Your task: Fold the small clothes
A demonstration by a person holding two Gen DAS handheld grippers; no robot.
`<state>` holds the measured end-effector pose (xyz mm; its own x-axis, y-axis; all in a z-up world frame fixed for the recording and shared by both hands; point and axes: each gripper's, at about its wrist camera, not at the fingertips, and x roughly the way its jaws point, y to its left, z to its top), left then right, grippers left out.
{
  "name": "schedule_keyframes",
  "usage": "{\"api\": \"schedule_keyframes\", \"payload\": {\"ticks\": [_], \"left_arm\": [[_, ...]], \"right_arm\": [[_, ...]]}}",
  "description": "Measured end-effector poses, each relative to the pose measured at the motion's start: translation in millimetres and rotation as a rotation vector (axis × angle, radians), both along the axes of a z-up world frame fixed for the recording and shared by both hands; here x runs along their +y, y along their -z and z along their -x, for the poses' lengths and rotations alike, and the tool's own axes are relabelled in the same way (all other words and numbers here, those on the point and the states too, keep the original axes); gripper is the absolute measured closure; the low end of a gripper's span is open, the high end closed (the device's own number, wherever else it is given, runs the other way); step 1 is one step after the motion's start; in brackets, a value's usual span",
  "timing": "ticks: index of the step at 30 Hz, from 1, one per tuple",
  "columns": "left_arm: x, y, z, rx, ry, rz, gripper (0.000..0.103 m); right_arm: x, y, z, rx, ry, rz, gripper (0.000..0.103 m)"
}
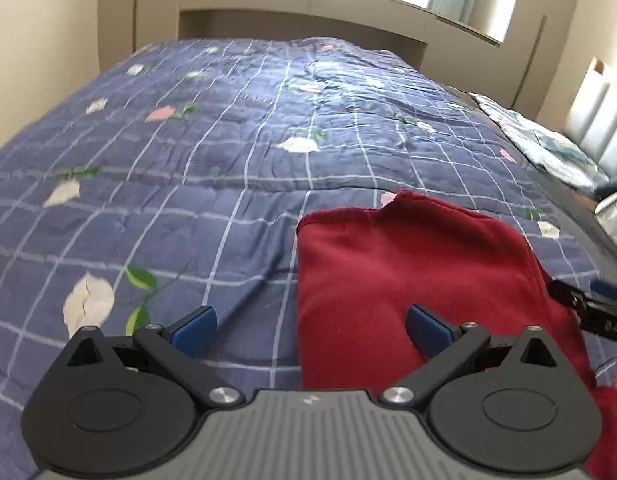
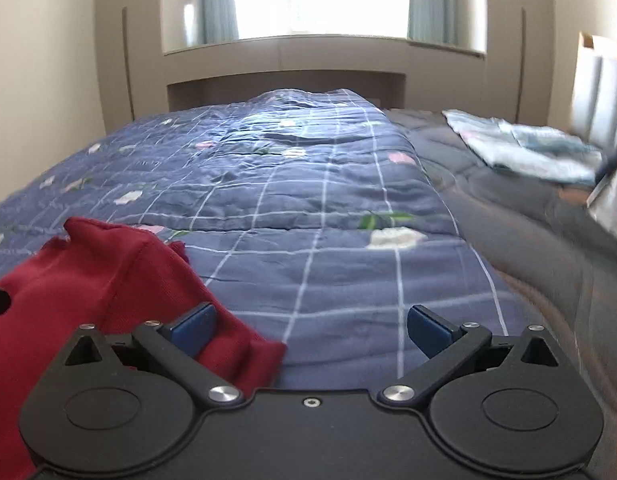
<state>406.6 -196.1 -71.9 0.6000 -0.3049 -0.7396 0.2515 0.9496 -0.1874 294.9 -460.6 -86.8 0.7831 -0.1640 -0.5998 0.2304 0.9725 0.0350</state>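
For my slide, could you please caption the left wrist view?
Open left gripper above a red garment lying on a blue floral quilt.

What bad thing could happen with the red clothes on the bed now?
1. Both the left gripper and the right gripper are open and hold nothing, so a pinch might catch the blue checked flowered quilt together with the dark red knit garment.
2. The garment's far edge looks bunched, so a fold could trap a wrinkle.
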Motion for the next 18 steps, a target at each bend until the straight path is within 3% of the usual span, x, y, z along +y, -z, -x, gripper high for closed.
{"api": "schedule_keyframes", "payload": {"ticks": [6,11,18], "left_arm": [[2.4,-13.8,12.6,-0.003,0.001,-0.028,0.0],[1.3,-25.6,27.3,-0.01,0.034,-0.05,0.0],[6.9,-30.7,45.5,-0.007,0.047,-0.106,0.001]], "right_arm": [[10.7,-24.6,34.8,-0.065,-0.033,-0.049,0.001],[34.7,-34.5,57.7,-0.068,-0.112,-0.103,0.001],[53.6,-17.5,69.0,0.039,-0.07,0.025,0.001]]}}
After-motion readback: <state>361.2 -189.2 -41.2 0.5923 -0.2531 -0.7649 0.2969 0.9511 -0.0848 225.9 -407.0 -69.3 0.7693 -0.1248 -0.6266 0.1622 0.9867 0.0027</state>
